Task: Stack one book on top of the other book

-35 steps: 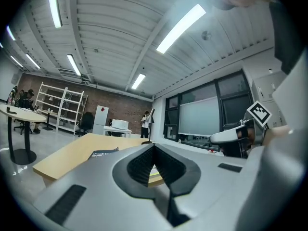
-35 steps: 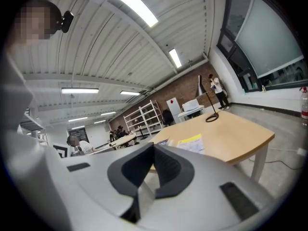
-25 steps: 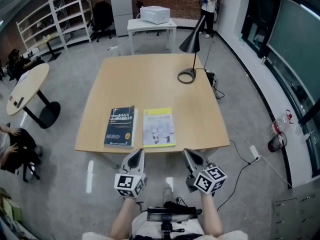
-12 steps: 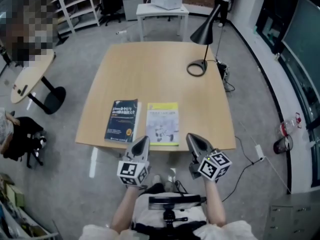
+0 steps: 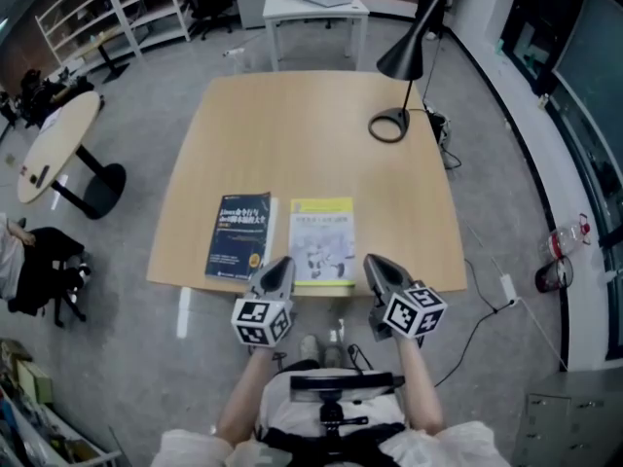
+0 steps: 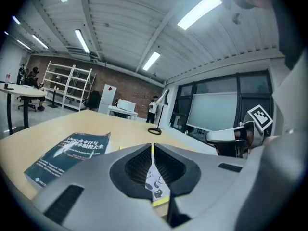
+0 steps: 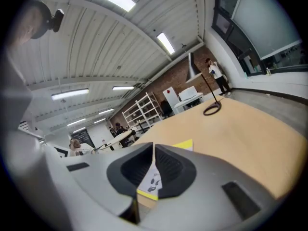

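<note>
- Holding both tools out in front of you, you have the left tool (image 5: 277,267) and the right tool (image 5: 379,265) at the near edge of the desk (image 5: 302,134), with their tips over its front rim.
- Your left tool's jaws are pressed together with nothing between them. Only a thin slit shows, and the book beyond appears through it.
- Your right tool's jaws are closed in the same way and grip nothing.
- The dark blue book (image 5: 239,237) lies flat on the near left part of the desk. Its near edge sits just inside the front rim, and a band of bare wood runs along its left side.
- The yellow-and-white book (image 5: 322,243) lies flat just beside it on the right. A thin strip of desk separates them, so the two are side by side and neither is on top of the other.
- Your left tool's tip points at that strip, by the near corners of the two books. Your right tool's tip is just off the near right corner of the yellow-and-white book.
- To the right of the yellow-and-white book, bare wood runs out to the desk's right edge.
- The far half of the desk is open, apart from the black lamp (image 5: 390,125) standing near the far right corner, well apart from both books.
- Beyond the desk's right edge, a cable (image 5: 487,305) trails on the floor. A round table (image 5: 54,149) stands off to the left, clear of the desk.
</note>
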The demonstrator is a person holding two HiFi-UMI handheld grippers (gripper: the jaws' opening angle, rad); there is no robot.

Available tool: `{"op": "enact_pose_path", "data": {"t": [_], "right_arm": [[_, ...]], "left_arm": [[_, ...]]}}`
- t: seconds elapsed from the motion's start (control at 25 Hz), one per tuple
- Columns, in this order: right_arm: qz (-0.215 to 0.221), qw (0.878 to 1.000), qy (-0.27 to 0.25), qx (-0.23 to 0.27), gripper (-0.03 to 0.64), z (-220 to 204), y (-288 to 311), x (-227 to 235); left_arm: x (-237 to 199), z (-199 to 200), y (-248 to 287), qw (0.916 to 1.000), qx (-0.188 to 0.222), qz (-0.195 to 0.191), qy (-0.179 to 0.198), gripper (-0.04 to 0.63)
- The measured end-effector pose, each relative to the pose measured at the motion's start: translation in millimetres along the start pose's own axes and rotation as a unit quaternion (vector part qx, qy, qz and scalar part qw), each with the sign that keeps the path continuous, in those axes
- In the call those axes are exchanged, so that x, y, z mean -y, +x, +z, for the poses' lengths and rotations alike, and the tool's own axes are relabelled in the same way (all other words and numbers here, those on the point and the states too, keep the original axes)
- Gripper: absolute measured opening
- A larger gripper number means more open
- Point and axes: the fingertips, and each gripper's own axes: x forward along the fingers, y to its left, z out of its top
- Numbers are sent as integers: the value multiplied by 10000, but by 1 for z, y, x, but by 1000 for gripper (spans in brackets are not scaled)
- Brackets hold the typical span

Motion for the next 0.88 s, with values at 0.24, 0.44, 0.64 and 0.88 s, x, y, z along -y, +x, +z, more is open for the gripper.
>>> {"op": "enact_pose_path", "data": {"t": [0.24,0.44,0.64,0.88], "right_arm": [[-247,9975,193,-627,75,-48,32,28],[-417,9858,-230,-1610,2,-99,65,42],[-642,9727,-129,-2225,2,-135,77,56],[-700,9676,-210,-2415,2,-139,80,61]], "left_arm": [[-9,-46,32,9970,-772,43,75,3],[-10,-88,55,9878,-1541,-40,234,3],[-20,-116,55,9806,-1948,150,-138,3],[-16,-129,63,9715,-2366,-26,133,3]]}}
